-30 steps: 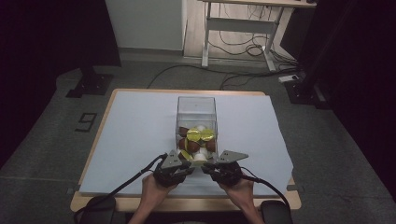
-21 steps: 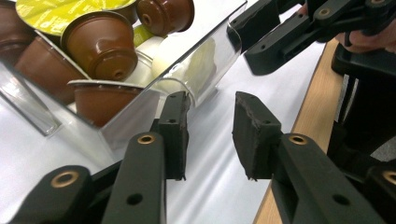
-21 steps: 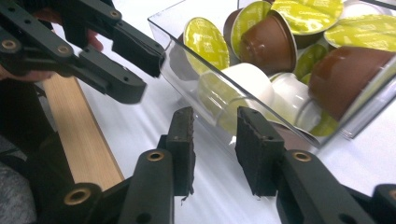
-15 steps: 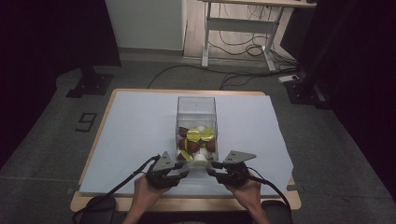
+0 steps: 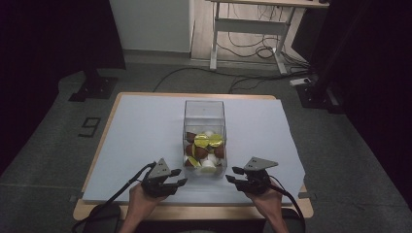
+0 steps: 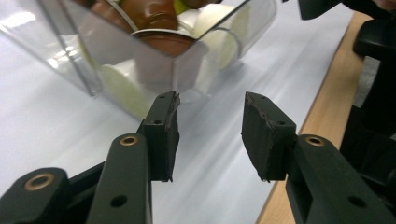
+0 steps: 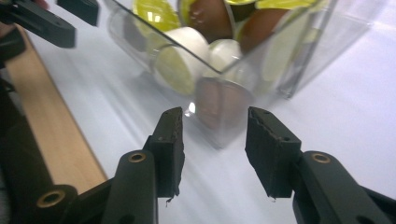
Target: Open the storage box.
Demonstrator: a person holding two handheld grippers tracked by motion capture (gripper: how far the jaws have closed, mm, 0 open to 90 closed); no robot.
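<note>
A clear plastic box (image 5: 204,104) stands mid-table, holding brown, white and gold-lidded coffee capsules (image 5: 204,144). My left gripper (image 5: 178,177) sits by the box's near left corner and my right gripper (image 5: 232,175) by its near right corner. Both are open with nothing between their fingers, and their jaws have just been opening. In the left gripper view the left gripper (image 6: 211,100) points at the box wall (image 6: 70,42) and capsules (image 6: 154,14). The right gripper view has the right gripper (image 7: 215,112) facing the box corner (image 7: 299,60) and capsules (image 7: 187,51).
A pale blue mat (image 5: 141,131) covers the wooden table (image 5: 194,212), whose near edge lies just behind both hands. A desk frame with cables (image 5: 248,43) stands on the floor beyond. The other hand's gripper (image 7: 42,21) crosses the right gripper view's top left.
Both grippers have moved apart from in front of the box's near end, the left one leftward and the right one rightward, and their jaws have opened.
</note>
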